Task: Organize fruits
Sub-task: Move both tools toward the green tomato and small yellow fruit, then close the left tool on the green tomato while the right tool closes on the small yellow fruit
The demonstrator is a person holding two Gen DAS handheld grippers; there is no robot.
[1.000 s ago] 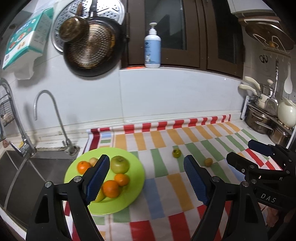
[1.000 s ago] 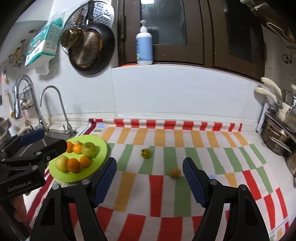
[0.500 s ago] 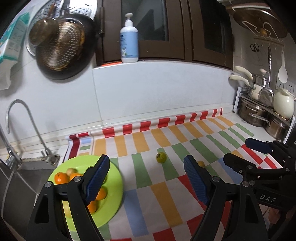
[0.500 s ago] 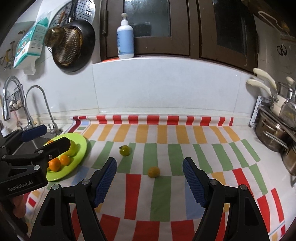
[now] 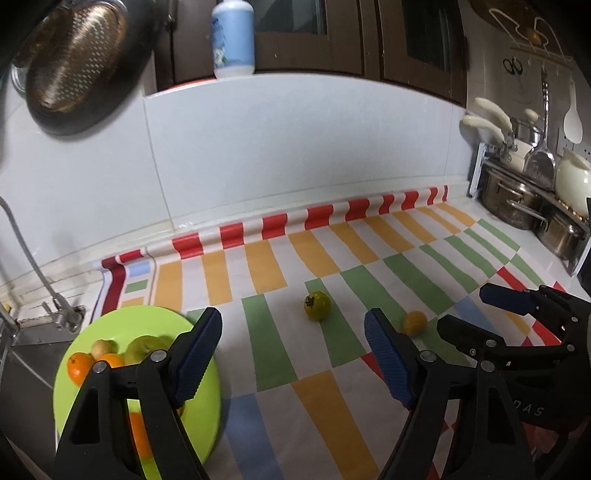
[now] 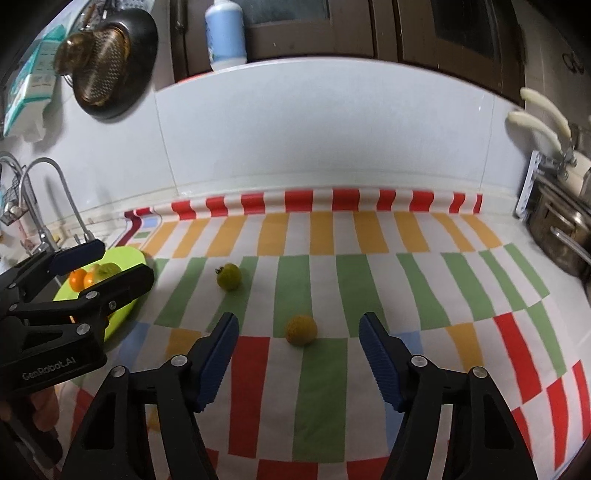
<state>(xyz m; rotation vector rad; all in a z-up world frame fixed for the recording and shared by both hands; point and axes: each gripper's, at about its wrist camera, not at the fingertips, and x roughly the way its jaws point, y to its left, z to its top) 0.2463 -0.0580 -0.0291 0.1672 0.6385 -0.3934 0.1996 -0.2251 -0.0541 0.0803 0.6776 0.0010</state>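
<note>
Right gripper (image 6: 297, 345), jaws closing but clear of anything, has the small orange fruit (image 6: 301, 329) at twelve o'clock, nearer than the left gripper (image 5: 293, 347).

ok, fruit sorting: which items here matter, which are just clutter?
Job:
green fruit
small yellow fruit
green plate with oranges
left gripper, right gripper, jaws closing, nothing between them

Clutter:
hanging pan
soap bottle
faucet
steel pots
</note>
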